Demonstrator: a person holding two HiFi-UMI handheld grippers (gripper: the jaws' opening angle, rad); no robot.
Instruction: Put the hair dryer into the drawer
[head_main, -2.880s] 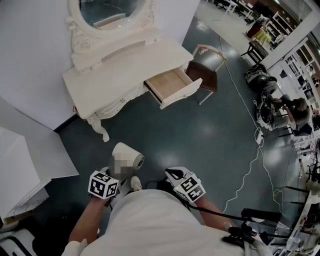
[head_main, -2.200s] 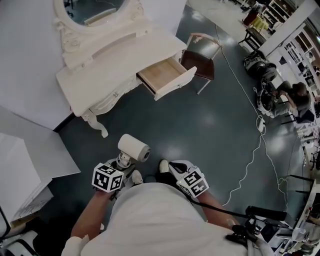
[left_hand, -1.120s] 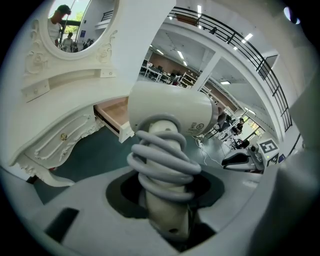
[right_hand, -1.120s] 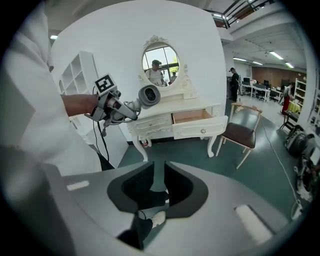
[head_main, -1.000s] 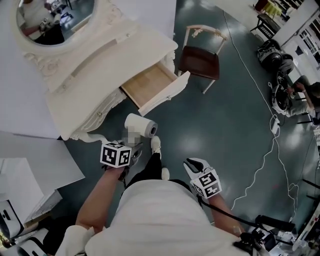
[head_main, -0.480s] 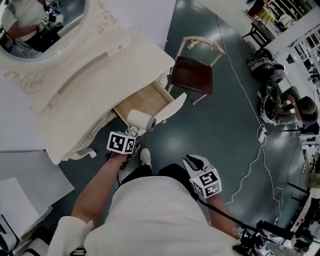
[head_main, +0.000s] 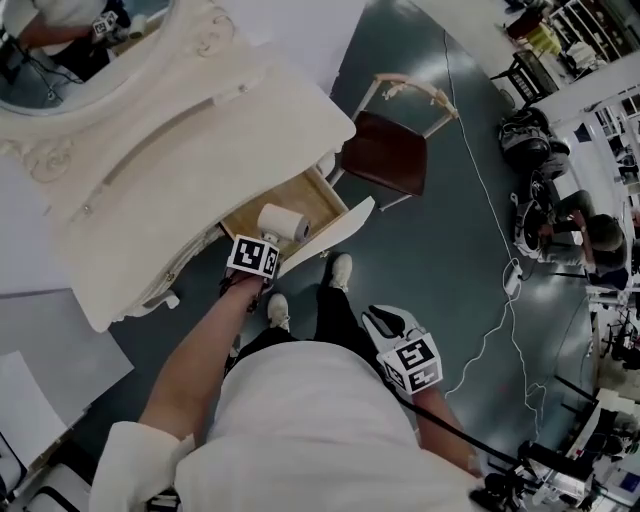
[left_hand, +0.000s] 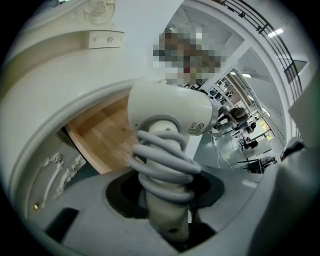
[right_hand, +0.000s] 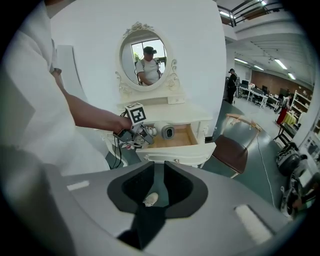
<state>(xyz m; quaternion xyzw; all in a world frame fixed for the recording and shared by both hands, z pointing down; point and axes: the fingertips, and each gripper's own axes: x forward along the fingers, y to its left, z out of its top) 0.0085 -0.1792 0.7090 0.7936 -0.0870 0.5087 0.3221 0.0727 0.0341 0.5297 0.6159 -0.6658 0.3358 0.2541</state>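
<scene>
White hair dryer (head_main: 283, 222), cord coiled round its handle, clamped in my left gripper (head_main: 262, 243) over the open drawer (head_main: 330, 232), by its front edge (lowering and release remain). Right gripper (head_main: 378, 320) empty, jaws slightly apart.

The hair dryer (head_main: 283, 222) is cream-white, with a short round barrel and its grey cord wound in coils round the handle. The left tool (left_hand: 167, 202) clamps that handle, with the barrel at the far end. The dryer hangs over the open drawer (head_main: 312, 193), which has a pale wooden bottom and a cream front panel.
</scene>
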